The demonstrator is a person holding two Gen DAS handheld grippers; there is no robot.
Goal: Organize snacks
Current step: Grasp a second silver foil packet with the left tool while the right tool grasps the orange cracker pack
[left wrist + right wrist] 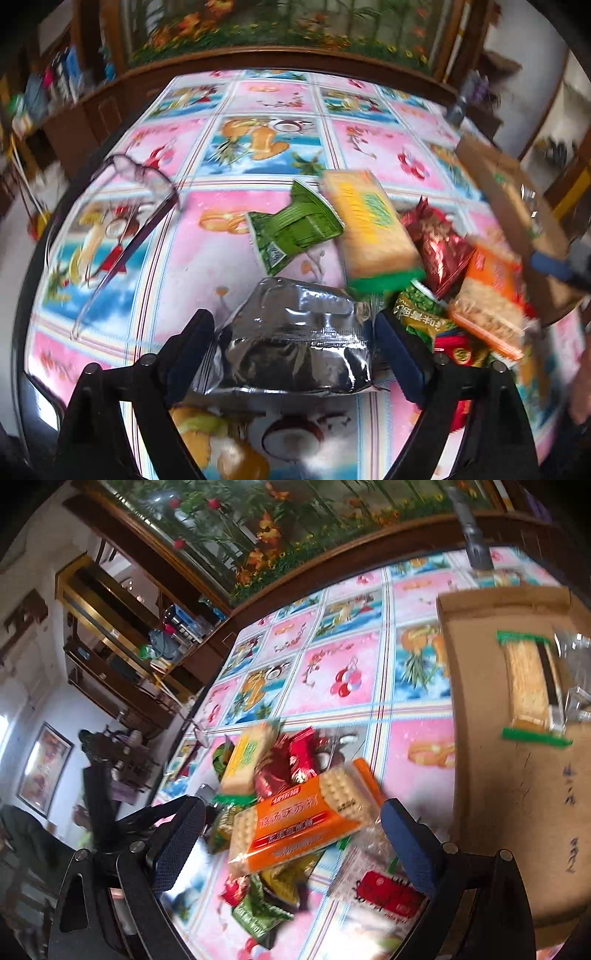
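- My left jaws stand wide around the silver packet, pads apparently off it; closing crooked could squirt it out.
- My right jaws gape empty over the orange cracker pack; plunging in may scatter the pile across the desk.

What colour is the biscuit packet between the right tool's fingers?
Orange biscuit packet, red lettering; right wrist view shows it best.

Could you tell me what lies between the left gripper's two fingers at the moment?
A crinkled silver foil packet lies between the open left gripper's fingers, on the patterned tablecloth; the left wrist view shows this.
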